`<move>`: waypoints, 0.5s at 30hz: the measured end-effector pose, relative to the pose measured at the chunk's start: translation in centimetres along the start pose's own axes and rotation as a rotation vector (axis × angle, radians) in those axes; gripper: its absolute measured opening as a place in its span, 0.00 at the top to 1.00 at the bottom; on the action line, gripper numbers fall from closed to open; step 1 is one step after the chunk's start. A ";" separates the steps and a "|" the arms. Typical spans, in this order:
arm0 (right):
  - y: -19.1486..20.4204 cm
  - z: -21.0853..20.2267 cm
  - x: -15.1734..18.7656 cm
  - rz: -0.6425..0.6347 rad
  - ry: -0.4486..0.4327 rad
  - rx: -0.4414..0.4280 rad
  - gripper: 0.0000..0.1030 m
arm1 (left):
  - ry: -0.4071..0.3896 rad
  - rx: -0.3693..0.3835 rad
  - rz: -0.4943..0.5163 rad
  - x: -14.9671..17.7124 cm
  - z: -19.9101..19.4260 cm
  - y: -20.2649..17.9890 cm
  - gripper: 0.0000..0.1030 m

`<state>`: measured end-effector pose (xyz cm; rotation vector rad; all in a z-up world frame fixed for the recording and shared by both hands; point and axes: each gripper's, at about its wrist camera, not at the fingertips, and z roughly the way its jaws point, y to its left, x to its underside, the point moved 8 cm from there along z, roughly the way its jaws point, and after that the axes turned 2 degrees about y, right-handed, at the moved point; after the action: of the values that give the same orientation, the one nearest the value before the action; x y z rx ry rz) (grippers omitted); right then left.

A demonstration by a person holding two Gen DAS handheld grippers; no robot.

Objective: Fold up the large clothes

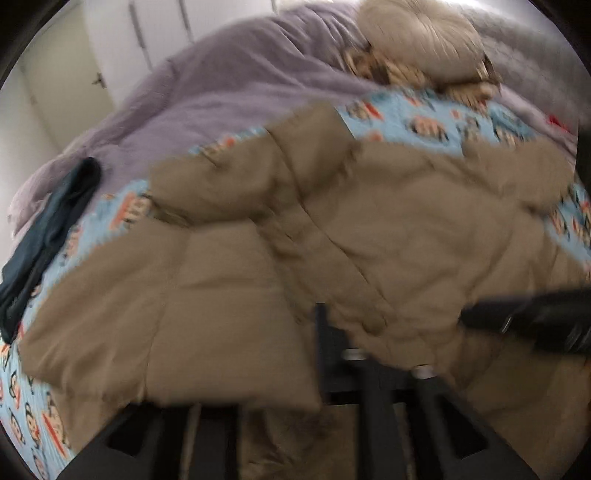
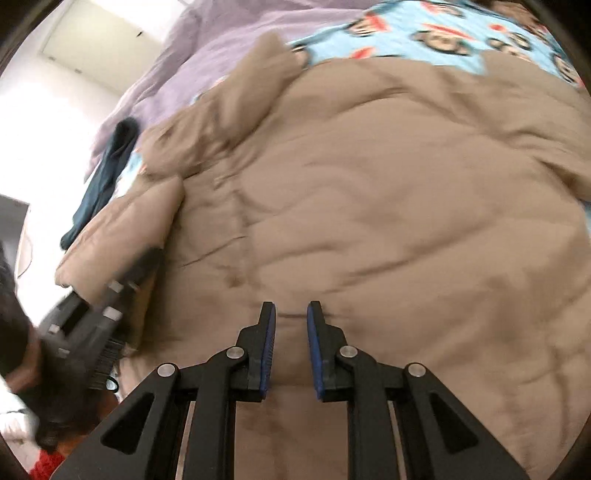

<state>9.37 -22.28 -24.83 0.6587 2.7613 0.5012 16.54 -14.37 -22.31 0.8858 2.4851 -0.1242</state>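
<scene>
A puffer jacket [image 2: 388,206] lies spread on a monkey-print bedsheet [image 2: 424,40] that covers the bed; a rumpled blanket [image 1: 229,88] lies behind and left of it; a pillow [image 1: 421,40] rests at the far end, beyond the jacket; a dark garment [image 1: 48,236] lies left of the jacket, partly on the blanket's edge; one jacket sleeve [image 2: 122,236] is folded at the left side.

Under and ahead of the right jaws: tan jacket [image 2: 388,206], matt quilted cloth, puffy, creased. Beyond it: printed sheet [image 2: 424,33], smooth cloth; lilac blanket [image 1: 207,92], soft and fuzzy. Right gripper [image 2: 291,314]: matt black plastic, blue ribbed pads, bright metal pins.
</scene>
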 end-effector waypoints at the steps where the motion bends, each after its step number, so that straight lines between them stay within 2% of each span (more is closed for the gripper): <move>1: -0.5 -0.2 -0.1 0.002 -0.007 0.010 0.81 | -0.001 0.004 0.003 0.6 0.0 -0.3 0.38; 2: -0.8 -0.4 -0.5 0.002 -0.009 0.012 0.81 | -0.020 -0.006 0.007 0.9 -0.4 -0.6 0.27; 5: -0.9 -0.6 -1.2 0.002 -0.014 0.009 0.81 | -0.028 -0.002 0.032 1.3 -1.8 -1.0 0.26; 7: -1.1 -1.1 -1.3 -0.021 -0.023 0.024 0.80 | -0.051 0.009 0.015 1.7 -3.9 -0.6 0.26; 8: -1.0 -1.4 -1.3 -0.040 -0.030 0.034 0.73 | -0.067 0.021 -0.004 1.7 -5.0 0.3 0.26; 9: -1.5 -2.1 -1.1 -0.068 -0.039 0.043 0.55 | -0.089 0.028 -0.036 2.1 -6.4 1.1 0.26; 10: -1.3 -3.8 -0.8 -0.118 -0.061 0.053 0.43 | -0.113 0.020 -0.077 2.5 -7.8 2.3 0.26; 11: -0.9 -4.9 -0.6 -0.157 -0.082 0.055 0.23 | -0.130 0.007 -0.115 3.0 -8.7 3.5 0.26; 13: 1.2 -6.8 0.1 -0.266 -0.145 0.049 0.19 | -0.157 -0.063 -0.218 4.1 -10.5 6.9 0.26; 15: 5.7 -7.7 0.7 -0.449 -0.201 0.071 0.18 | -0.162 -0.157 -0.351 5.9 -11.5 11.3 0.26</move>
<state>8.52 -19.27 -15.81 0.0827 2.6256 0.2255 14.67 0.64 -14.22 0.3552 2.4347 -0.1113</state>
